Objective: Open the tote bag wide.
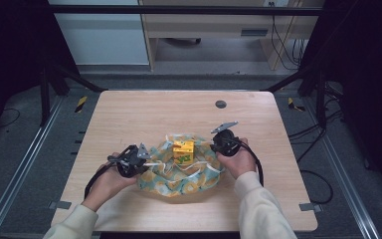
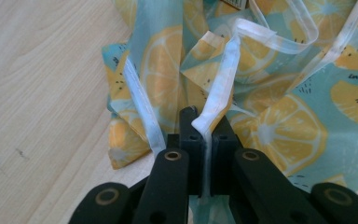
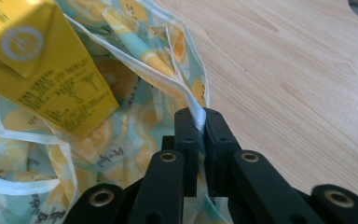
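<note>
A teal cloth bag [image 1: 181,174] printed with orange slices lies on the wooden table, white straps looped across it. A yellow carton [image 1: 183,151] stands on the bag's middle. My left gripper [image 1: 144,160] sits at the bag's left edge, shut on a white strap [image 2: 214,107] of the bag. At the bag's right edge my right gripper [image 1: 214,147] is shut on the white-trimmed rim [image 3: 196,111] of the bag. The carton [image 3: 42,70] shows large at the left in the right gripper view, tilted over the fabric [image 3: 130,140].
The table [image 1: 144,112] is bare wood beyond the bag, with a round dark cable port [image 1: 221,104] near its far edge. Black frame posts stand at both sides. A desk and cables lie on the floor beyond.
</note>
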A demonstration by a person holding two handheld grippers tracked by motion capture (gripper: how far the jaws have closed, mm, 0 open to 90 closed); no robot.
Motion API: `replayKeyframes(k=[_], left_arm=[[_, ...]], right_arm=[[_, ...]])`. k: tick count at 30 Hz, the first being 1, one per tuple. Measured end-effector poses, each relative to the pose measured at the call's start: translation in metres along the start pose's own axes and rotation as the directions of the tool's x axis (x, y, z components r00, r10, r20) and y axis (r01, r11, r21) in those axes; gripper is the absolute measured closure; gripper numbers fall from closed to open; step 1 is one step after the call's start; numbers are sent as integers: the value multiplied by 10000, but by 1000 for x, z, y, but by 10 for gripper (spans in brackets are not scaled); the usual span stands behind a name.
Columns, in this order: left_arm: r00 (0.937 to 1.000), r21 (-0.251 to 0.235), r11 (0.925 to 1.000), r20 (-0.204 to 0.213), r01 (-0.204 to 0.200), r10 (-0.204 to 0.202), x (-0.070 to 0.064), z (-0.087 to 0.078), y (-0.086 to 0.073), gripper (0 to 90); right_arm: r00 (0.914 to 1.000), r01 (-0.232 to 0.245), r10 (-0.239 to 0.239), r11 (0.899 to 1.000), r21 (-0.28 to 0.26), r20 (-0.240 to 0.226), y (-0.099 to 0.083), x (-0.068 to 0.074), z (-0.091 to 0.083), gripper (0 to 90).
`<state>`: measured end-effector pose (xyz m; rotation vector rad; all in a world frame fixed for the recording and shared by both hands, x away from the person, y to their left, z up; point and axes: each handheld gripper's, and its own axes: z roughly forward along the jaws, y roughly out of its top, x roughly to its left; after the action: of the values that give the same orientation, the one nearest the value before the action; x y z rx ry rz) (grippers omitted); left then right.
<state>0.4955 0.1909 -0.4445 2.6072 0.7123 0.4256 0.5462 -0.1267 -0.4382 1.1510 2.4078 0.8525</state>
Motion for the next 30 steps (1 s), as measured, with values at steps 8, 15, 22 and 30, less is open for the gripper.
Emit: replayKeyframes(k=[8,15,22,30], left_arm=[[10000,-126,9999,-15,-46,46,-5,-3,-5,831],[9966,-801,9967,-824,-133,67,-8,-24,4,469],[9943,-1611,9864,-1056,-320,150,-7,-55,14,302],[9918,-1990,9796,-1280,-272,16,-2,-66,23,288]], right_arm=[[9999,79,-76,9993,-370,69,-2,3,-4,732],[9982,337,-273,9918,-1236,532,10,12,-37,450],[9966,612,-492,9787,-1959,656,13,26,-70,304],[9952,838,-717,9760,-2009,667,6,39,-85,237]])
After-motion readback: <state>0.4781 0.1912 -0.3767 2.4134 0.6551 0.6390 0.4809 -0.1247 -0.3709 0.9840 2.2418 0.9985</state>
